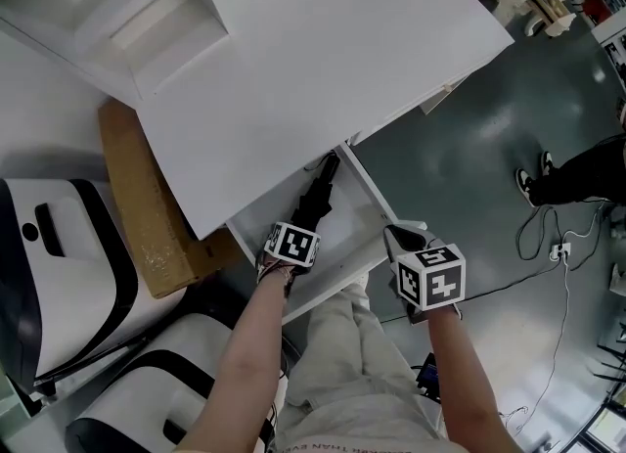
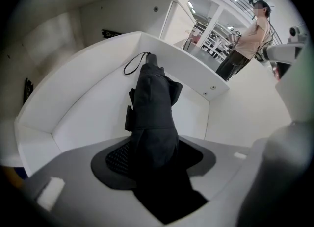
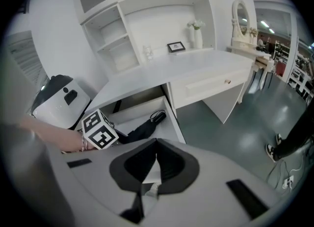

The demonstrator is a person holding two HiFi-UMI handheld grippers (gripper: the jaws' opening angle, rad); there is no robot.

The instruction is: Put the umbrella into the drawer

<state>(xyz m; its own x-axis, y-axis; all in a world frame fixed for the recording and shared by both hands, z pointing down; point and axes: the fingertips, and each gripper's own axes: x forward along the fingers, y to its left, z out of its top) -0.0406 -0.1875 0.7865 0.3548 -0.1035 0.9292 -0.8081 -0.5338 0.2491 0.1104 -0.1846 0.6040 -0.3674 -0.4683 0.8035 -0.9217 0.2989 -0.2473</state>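
My left gripper [image 2: 156,158] pinches the folded black umbrella [image 2: 153,103], which reaches lengthwise into the open drawer [image 1: 350,231], strap end toward the drawer's back. I cannot tell whether it rests on the bottom. My right gripper [image 3: 156,145], by the drawer's front right corner, is pressed together on nothing. I judge the placing nearly done, with only the release left. The bare white surface [image 1: 323,79] overhangs the drawer's back. Left of the drawer lies a cardboard box [image 1: 147,206]. To its right are the grey floor [image 1: 460,167], cables [image 1: 562,275] and a person's shoes [image 1: 533,179].
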